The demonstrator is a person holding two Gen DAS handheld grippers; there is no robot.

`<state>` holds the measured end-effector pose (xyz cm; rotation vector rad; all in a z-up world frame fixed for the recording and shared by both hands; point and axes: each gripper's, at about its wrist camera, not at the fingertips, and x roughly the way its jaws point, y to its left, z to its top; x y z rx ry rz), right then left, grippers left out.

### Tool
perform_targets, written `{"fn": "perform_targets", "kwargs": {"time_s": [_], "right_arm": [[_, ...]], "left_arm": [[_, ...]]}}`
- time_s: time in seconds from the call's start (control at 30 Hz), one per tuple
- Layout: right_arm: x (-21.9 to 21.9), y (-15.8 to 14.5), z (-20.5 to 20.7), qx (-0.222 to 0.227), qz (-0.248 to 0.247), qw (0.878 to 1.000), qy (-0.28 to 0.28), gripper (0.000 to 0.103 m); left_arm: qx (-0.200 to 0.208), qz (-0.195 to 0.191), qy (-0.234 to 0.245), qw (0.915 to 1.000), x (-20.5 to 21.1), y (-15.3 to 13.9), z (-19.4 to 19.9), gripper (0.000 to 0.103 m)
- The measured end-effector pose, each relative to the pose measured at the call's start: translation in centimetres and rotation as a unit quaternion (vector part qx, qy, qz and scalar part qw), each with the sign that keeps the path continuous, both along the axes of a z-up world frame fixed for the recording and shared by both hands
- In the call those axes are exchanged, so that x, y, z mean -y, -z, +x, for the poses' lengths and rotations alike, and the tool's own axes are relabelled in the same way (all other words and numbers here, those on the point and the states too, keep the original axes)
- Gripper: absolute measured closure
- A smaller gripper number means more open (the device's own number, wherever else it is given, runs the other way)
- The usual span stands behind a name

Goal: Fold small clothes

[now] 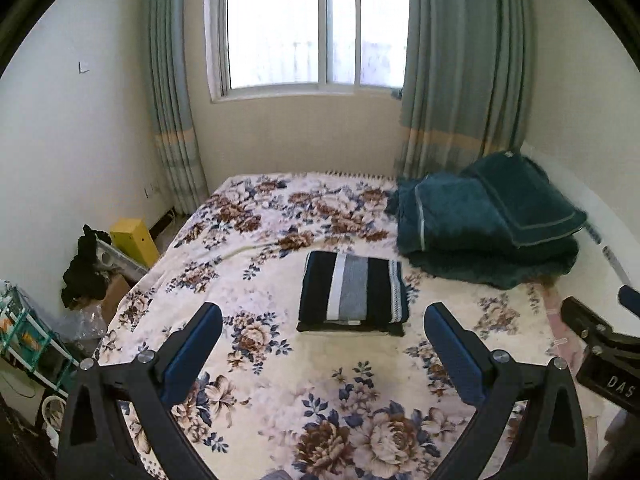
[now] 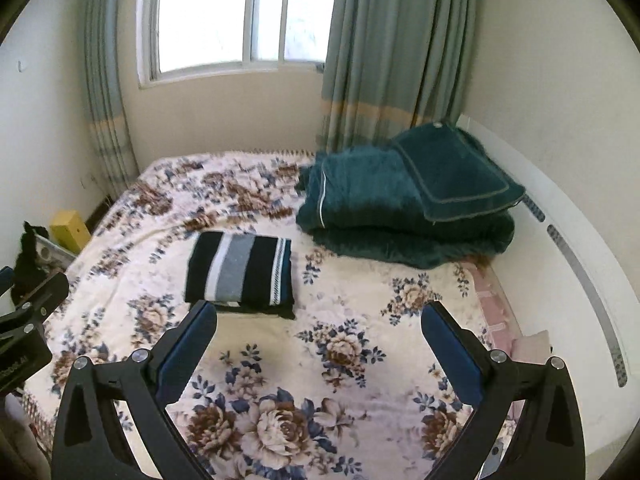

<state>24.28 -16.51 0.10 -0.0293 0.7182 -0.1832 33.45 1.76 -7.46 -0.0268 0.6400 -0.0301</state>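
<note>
A folded dark garment with white and grey stripes (image 1: 353, 290) lies flat on the floral bedspread (image 1: 280, 360), in the middle of the bed. It also shows in the right wrist view (image 2: 241, 270). My left gripper (image 1: 323, 314) is open and empty, held above the bed just short of the garment. My right gripper (image 2: 319, 312) is open and empty, to the right of the garment's near edge. The right gripper's body (image 1: 600, 344) shows at the right edge of the left wrist view; the left gripper's body (image 2: 28, 320) shows at the left edge of the right wrist view.
A pile of dark teal blankets and a pillow (image 1: 488, 220) lies at the bed's far right (image 2: 408, 200). A white headboard (image 2: 568, 248) runs along the right. Left of the bed stand a yellow box (image 1: 134, 240), dark clothes (image 1: 86, 268) and a rack (image 1: 28, 340). A curtained window (image 1: 312, 28) is behind.
</note>
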Motion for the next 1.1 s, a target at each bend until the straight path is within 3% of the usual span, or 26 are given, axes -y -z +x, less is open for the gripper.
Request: {"fn": "perform_targets", "kwargs": {"time_s": [0.17,0.47,0.67,1.1], "right_arm": [[-0.7,-4.0,-5.6,0.032,0.006,0.999,-0.01,0.0],[-0.8,-8.2,-12.8,0.069,0.005,0.998,-0.009,0.0],[-0.5,-9.4,-14.6,0.072,0.013,0.997,-0.021,0.0],[-0.3,-10.0,-14.0,0.061,0.007,0.997,-0.036,0.0]], "left_arm": [[0.028,0.005,0.005,0.9996,0.2,-3.2,-4.2,0.0],[0.049,0.0,0.009,0.9988,0.5,-5.1,-8.0,0.0],[0.041,-0.001,0.007,0.9991,0.8,-5.5,-9.2,0.0],[0.03,0.007,-0.022,0.9993,0.7,-5.7,-9.9,0.0]]}}
